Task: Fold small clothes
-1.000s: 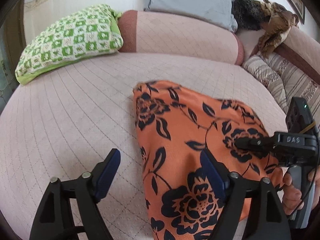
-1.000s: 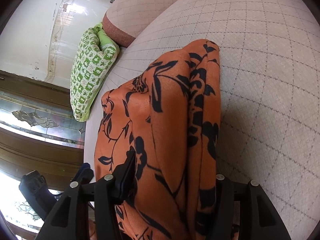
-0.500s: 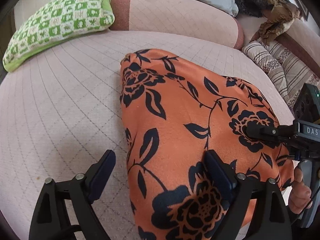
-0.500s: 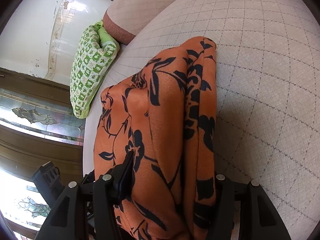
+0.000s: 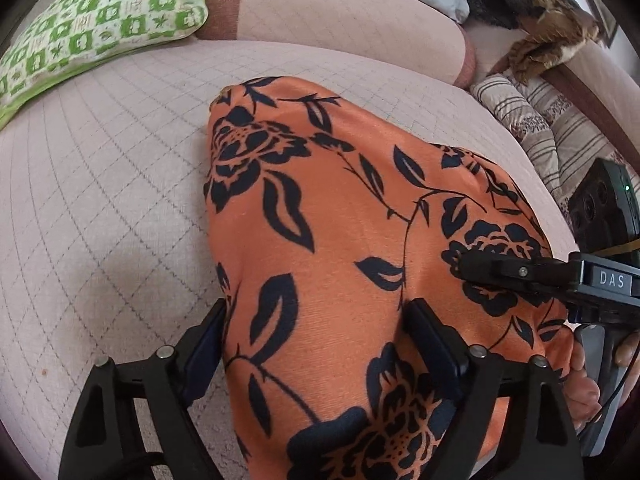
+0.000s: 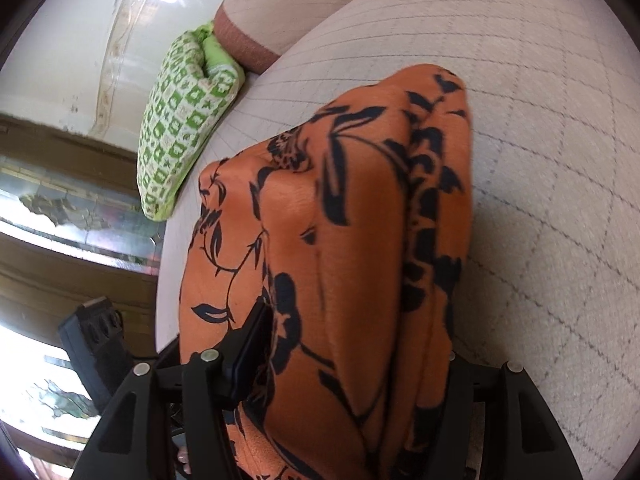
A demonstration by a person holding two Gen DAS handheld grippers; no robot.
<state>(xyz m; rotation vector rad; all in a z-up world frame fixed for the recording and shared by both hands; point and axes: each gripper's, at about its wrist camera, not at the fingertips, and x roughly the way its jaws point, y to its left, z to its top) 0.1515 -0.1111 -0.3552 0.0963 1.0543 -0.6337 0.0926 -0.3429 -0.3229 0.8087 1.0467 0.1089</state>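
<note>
An orange garment with black flowers (image 5: pixel 340 240) lies folded on the pink quilted bed (image 5: pixel 100 200). My left gripper (image 5: pixel 320 344) is open, its jaws wide apart, one at the garment's left edge and one on the cloth. My right gripper (image 5: pixel 480 270) reaches in from the right over the garment's right side. In the right wrist view the garment (image 6: pixel 352 260) bulges between the fingers of my right gripper (image 6: pixel 348 344). The jaws stand wide with cloth between them; the right finger is hidden by cloth.
A green and white checked pillow (image 5: pixel 92 28) and a pink bolster (image 5: pixel 340 32) lie at the bed's far end. Striped cushions (image 5: pixel 552 128) and brown clothing (image 5: pixel 548 36) are at the right. A stained-glass door (image 6: pixel 60 208) is beyond the bed's edge.
Both grippers have moved forward over the garment, which fills more of each view. The left gripper's jaws have come closer to the cloth's left edge.
</note>
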